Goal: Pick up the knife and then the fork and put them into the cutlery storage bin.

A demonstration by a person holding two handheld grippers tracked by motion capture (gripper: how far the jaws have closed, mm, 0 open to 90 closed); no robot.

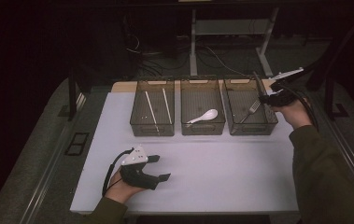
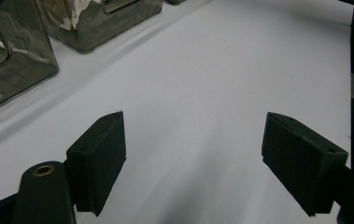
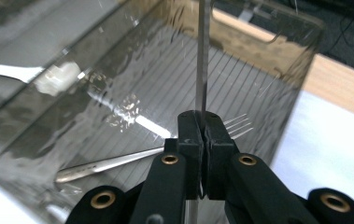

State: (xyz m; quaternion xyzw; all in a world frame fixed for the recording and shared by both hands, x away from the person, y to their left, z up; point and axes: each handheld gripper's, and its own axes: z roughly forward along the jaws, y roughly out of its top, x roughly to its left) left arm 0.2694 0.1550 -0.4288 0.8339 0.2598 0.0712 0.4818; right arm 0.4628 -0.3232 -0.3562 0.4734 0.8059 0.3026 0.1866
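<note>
The left hand-held gripper rests low on the white bench, jaws spread with nothing between them; the right hand-held gripper is pressed together on a thin metal knife, held upright above the right-hand bin; a fork lies below it inside that bin.

- The thin flat strip of bright metal clamped in the matt black plastic right gripper looks smooth and polished.
- The shiny steel fork gleams.
- The 3 smoky clear plastic bins are glossy, with ribbed floors.
- The white table cover is smooth and matt.
- The white spoon looks glossy.
- The left gripper has dull black pads.
- A light wooden tabletop edge looks bare.
</note>
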